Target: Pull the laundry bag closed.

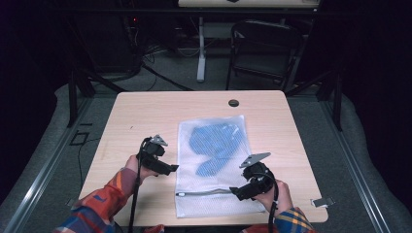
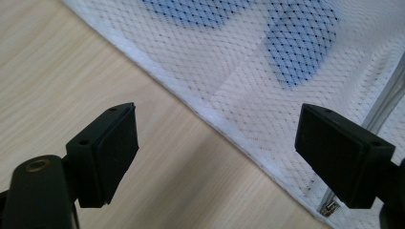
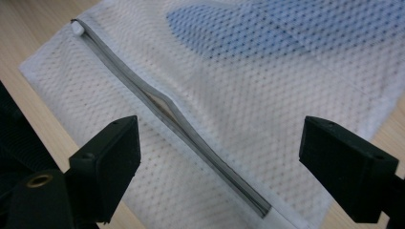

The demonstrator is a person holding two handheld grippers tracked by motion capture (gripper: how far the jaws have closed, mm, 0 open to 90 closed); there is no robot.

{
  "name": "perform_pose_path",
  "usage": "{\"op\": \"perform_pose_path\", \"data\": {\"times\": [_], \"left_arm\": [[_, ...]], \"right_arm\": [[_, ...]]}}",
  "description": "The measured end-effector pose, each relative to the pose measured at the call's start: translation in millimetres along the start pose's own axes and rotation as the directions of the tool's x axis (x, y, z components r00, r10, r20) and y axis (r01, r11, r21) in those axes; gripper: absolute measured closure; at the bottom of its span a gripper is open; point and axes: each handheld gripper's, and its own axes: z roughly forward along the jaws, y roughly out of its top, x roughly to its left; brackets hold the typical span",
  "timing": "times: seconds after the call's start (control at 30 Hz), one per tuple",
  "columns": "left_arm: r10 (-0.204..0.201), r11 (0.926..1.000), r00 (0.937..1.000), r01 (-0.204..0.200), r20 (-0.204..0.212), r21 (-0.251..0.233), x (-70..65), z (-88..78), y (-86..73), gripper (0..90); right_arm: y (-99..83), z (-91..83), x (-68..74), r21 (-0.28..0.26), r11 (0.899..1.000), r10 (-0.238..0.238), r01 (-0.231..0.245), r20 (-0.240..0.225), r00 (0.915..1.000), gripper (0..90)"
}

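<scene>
Tabletop (image 1: pixel 136 116), mesh bag (image 1: pixel 214 194): both grippers low, level, jaws apart.

My left gripper (image 2: pixel 217 143) hangs over the tabletop (image 2: pixel 57 71) with its jaws spread wide and nothing between them. The hemmed edge of the white mesh bag (image 2: pixel 224 71) runs slantwise between them, blue cloth (image 2: pixel 298 43) showing through the mesh beyond. By my right-hand jaw lie the bag's grey zipper and its small metal pull (image 2: pixel 328 208).
</scene>
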Motion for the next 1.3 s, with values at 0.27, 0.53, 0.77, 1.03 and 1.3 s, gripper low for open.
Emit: {"op": "perform_pose_path", "data": {"times": [0.27,0.53,0.77,1.03,1.3], "left_arm": [[0.025,0.9995,0.9988,-0.026,0.043,0.021,-6.8,9.3,3.6,23.0],[0.086,0.9941,0.9919,-0.092,0.094,0.057,-20.6,19.1,7.1,36.5],[0.095,0.9917,0.9859,-0.106,0.138,0.074,-27.8,28.4,9.5,54.6],[0.112,0.9825,0.9783,-0.136,0.174,0.128,-27.8,35.1,5.8,62.9],[0.087,0.9808,0.9723,-0.122,0.217,0.152,-26.2,37.5,2.0,76.5]], "right_arm": [[15.3,13.8,17.2,0.013,0.999,-0.048,0.049,-0.032,0.9983,15.2],[28.9,30.1,30.7,0.021,0.997,-0.076,0.078,-0.062,0.9951,19.7],[38.0,44.7,44.0,0.035,0.995,-0.094,0.096,-0.076,0.9927,25.9],[47.8,67.6,64.5,0.056,0.99,-0.119,0.126,-0.12,0.9857,39.2],[56.6,95.3,88.5,0.072,0.982,-0.162,0.175,-0.165,0.973,58.7]]}}
